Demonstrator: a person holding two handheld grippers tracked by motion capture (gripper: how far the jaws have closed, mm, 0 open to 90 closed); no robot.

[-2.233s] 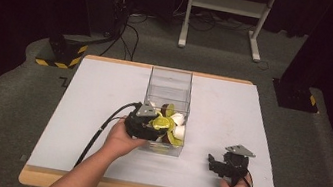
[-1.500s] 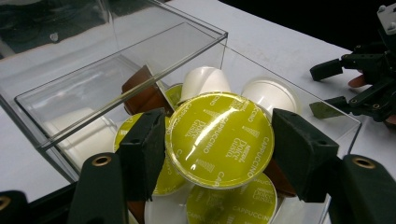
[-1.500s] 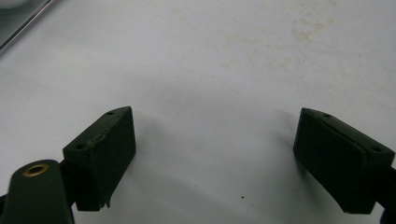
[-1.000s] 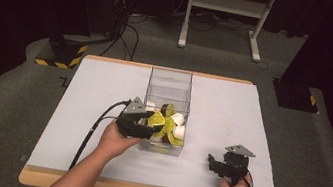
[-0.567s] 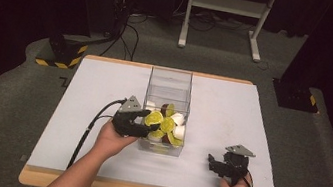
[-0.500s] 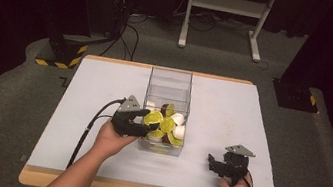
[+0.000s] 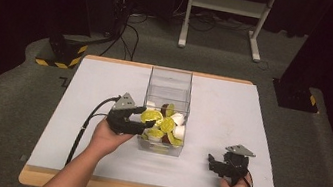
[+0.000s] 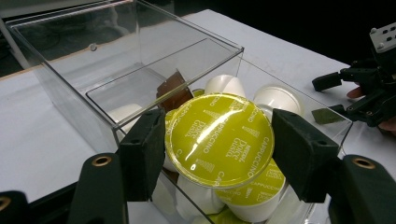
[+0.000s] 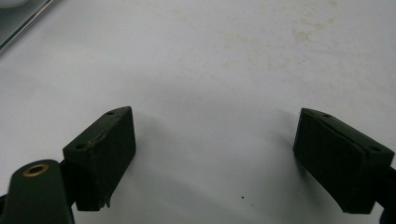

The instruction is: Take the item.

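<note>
Lifted slightly since earlier, the left gripper [image 7: 142,119] hovers at the clear acrylic box [image 7: 170,81], forearm angled inward. Its own view shows jaws pinching a yellow cappuccino capsule [image 8: 218,139] by the rim; light, crushable foil. Right gripper [image 9: 233,158] rests wide open, empty, over the white table [image 9: 233,56].

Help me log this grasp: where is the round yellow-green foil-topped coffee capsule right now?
The yellow-green coffee capsule sits between the left gripper jaws, above the near end of the clear plastic box, over the other capsules inside.
</note>
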